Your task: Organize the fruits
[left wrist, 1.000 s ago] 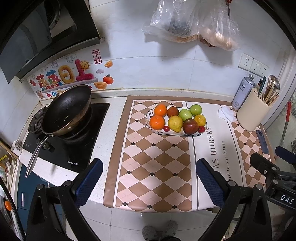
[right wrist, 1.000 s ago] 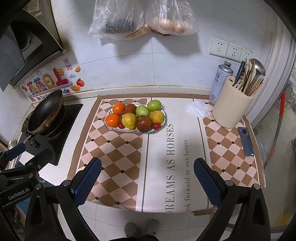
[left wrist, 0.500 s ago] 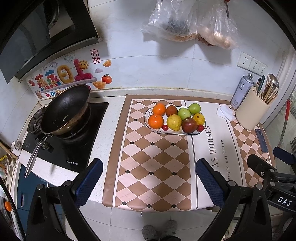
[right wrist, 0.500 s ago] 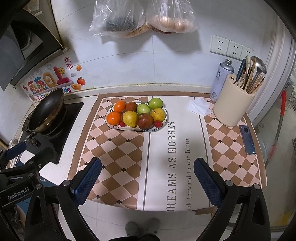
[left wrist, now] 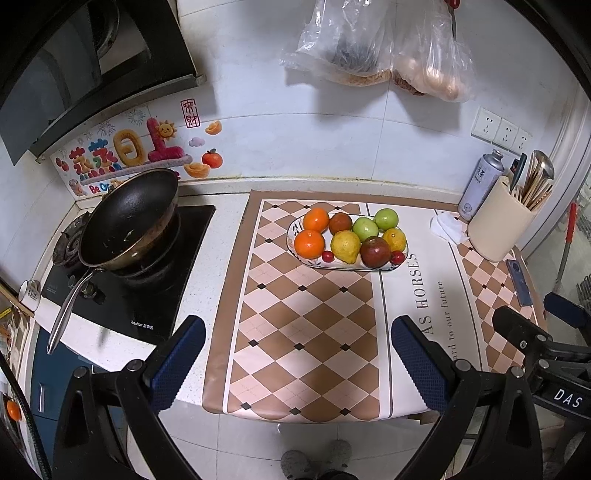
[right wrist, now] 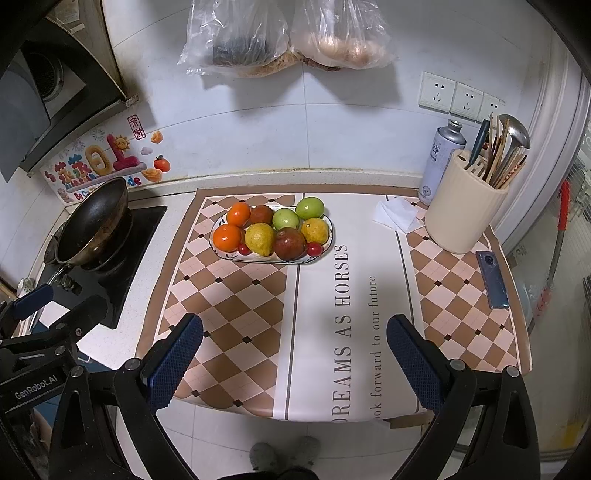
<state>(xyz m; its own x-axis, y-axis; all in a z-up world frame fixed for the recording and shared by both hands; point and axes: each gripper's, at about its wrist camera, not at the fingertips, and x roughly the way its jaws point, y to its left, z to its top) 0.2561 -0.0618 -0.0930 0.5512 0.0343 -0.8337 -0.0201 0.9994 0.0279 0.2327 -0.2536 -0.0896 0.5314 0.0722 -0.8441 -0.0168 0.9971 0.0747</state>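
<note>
An oval patterned plate sits at the back of the checked counter mat, filled with fruit: two oranges, a yellow pear, a dark red apple, two green apples, a brownish fruit, a yellow-orange fruit and two small red cherries. My left gripper hangs open over the mat's front edge, well short of the plate, holding nothing. My right gripper is likewise open and holds nothing, near the front edge.
A black wok rests on the stove at left. A cream utensil holder, spray can, folded tissue and phone occupy the right side. Plastic bags hang on the wall. A person's feet show below.
Both grippers have drawn slightly back and up from the counter, so the plate looks a little farther away. Nothing on the counter has moved.
</note>
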